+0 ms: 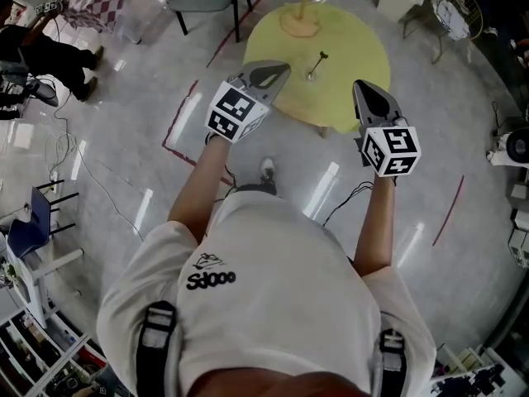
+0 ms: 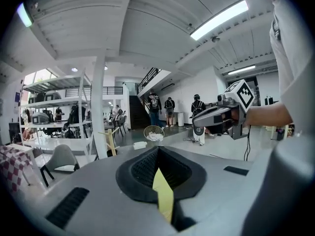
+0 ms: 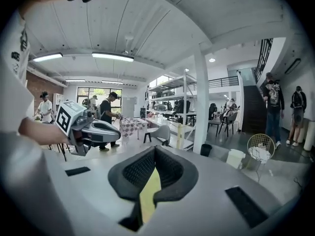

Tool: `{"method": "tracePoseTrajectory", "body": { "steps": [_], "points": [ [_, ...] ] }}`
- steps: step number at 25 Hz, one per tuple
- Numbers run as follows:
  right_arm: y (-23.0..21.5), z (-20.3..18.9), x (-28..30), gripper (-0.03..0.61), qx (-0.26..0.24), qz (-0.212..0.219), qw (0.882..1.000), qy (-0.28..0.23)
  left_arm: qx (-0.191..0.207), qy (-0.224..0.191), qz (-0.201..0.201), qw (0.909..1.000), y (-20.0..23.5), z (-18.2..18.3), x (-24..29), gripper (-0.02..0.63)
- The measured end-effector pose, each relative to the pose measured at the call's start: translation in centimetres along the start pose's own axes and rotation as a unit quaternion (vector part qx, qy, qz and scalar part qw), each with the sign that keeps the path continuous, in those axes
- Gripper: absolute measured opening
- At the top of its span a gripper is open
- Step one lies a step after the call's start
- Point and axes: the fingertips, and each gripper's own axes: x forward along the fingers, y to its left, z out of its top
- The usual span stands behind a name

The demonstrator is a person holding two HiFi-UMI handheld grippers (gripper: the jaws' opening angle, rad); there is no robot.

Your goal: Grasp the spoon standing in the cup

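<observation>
Head view: the spoon (image 1: 318, 61) stands tilted in a small cup (image 1: 311, 76), too small to make out clearly. They sit on the round yellow table (image 1: 355, 44) in the upper middle of the frame. My left gripper (image 1: 273, 73) hangs over the table's near left edge. My right gripper (image 1: 369, 96) is over its near right edge. The spoon is between them and further up the frame, well apart from both. A wooden stand (image 1: 302, 19) rises at the table's far side, so I should come in from the near side and stay clear of it.

Left gripper view: my left gripper (image 2: 157, 149) has its fingers clenched, pads together with nothing between them. Only a sliver of yellow tabletop shows below the tips. The camera looks out across the hall, not down, and neither spoon nor cup is in the frame. My right gripper (image 2: 221, 116) floats at middle right.

Right gripper view: my right gripper (image 3: 155, 149) is clenched too, and empty. The same yellow sliver shows under the tips, and my left gripper (image 3: 93, 130) is at middle left. Again there is no spoon in the frame.

To do this well, I judge I should pick one hand, tip its nose down until the spoon sits centred in that gripper's view, and spread the fingers before closing in. I'd take the handle above the cup's rim, squarely across the pads. Then I'd close gently so that the light cup does not get knocked over.
</observation>
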Motion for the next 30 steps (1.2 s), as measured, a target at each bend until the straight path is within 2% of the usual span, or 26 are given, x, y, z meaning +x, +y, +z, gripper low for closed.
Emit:
{"method": "tracePoseTrajectory", "body": {
  "steps": [4, 7, 12, 15, 19, 22, 26, 30],
  "points": [
    [-1.4, -1.3, 3.5, 0.02, 0.016, 0.011, 0.999, 0.026, -0.004, 0.009, -0.009, 0.9999, 2.7, -1.1, 2.3, 0.02],
    [-2.4, -2.9, 5.5, 0.095, 0.014, 0.023, 0.998, 0.056, -0.02, 0.022, -0.005, 0.9995, 4.1, -2.6, 3.9, 0.02],
    [-6.0, -5.4, 8.9, 0.098, 0.036, 0.033, 0.995, 0.083, -0.048, 0.049, 0.01, 0.9976, 6.4, -4.4, 7.3, 0.02],
    [-7.1, -7.4, 10.5, 0.101, 0.045, 0.052, 0.992, 0.102, -0.043, 0.07, 0.021, 0.9964, 6.5, -5.4, 8.2, 0.02],
    [-8.7, -9.8, 13.1, 0.115, 0.052, 0.085, 0.986, 0.131, -0.071, 0.089, 0.042, 0.9926, 6.9, -6.7, 10.0, 0.02],
    [-9.6, -11.4, 15.8, 0.137, 0.059, 0.113, 0.98, 0.153, -0.091, 0.101, 0.059, 0.9889, 7.6, -7.7, 11.2, 0.02],
    [-9.4, -13.4, 19.3, 0.152, 0.071, 0.172, 0.964, 0.187, -0.121, 0.117, 0.094, 0.9811, 8.7, -9.3, 11.5, 0.02],
    [-10.3, -15.5, 22.3, 0.161, 0.07, 0.207, 0.952, 0.214, -0.14, 0.132, 0.126, 0.9731, 9.6, -10.7, 12.7, 0.02]
  ]
}}
